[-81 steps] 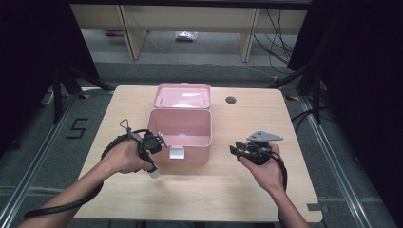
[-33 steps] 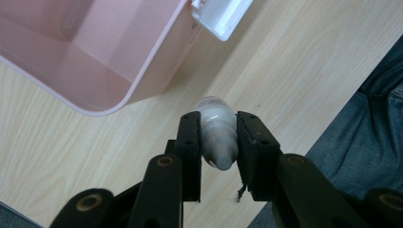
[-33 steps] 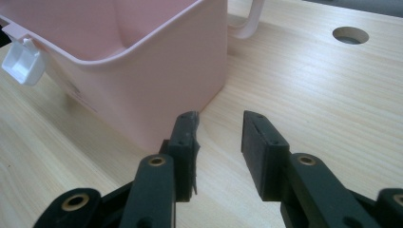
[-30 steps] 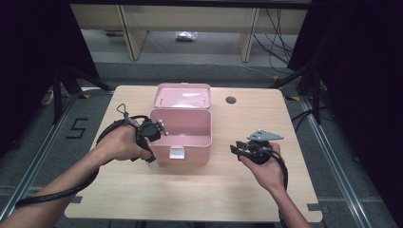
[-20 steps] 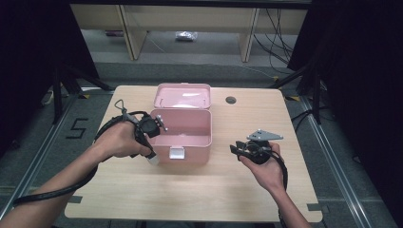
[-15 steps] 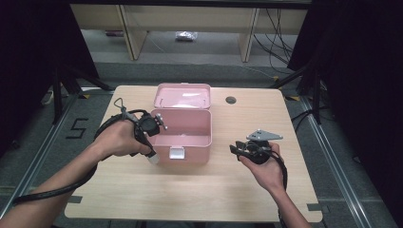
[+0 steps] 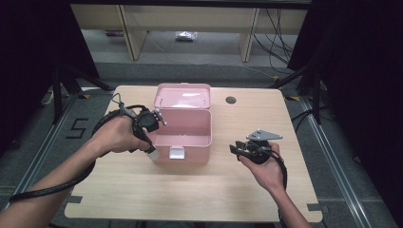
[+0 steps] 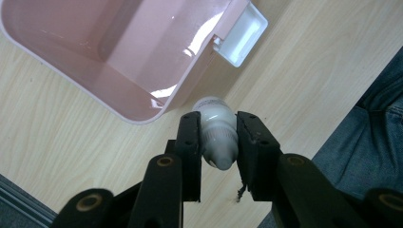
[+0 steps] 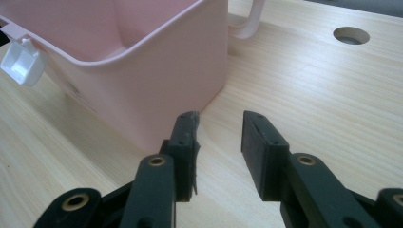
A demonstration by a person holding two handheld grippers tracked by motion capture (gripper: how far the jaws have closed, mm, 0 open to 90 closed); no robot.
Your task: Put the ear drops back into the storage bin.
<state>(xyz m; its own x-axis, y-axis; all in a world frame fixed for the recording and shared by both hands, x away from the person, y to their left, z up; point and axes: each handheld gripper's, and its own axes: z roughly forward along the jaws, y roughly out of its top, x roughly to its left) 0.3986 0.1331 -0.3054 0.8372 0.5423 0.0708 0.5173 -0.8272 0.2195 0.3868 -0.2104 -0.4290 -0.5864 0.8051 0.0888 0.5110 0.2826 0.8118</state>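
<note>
A pink plastic box [image 7: 186,137] stands open mid-table, its lid [image 7: 183,96] leaning back and a white latch [image 7: 176,152] on its front. My left gripper [image 7: 149,146] hangs at the box's front left corner, pointing down, shut on a small white bottle [image 8: 217,135]. The bottle's end sticks out past the jaws, just outside the box rim [image 8: 142,116]. My right gripper [image 7: 234,149] rests low on the table to the right of the box. In the right gripper view, the right gripper [image 9: 221,118] is open with nothing between the jaws, near the box wall [image 9: 157,85].
The wooden table [image 7: 142,190] has a round cable hole [image 7: 231,100] behind the box on the right. A pink handle [image 9: 247,23] sticks out at the box's back. The box interior [image 8: 95,42] looks bare. A person's jeans-clad leg [image 8: 380,118] is by the table's near edge.
My left hand has shifted from in front of the box to its left front corner, still gripping the white bottle. The right hand has stayed put.
</note>
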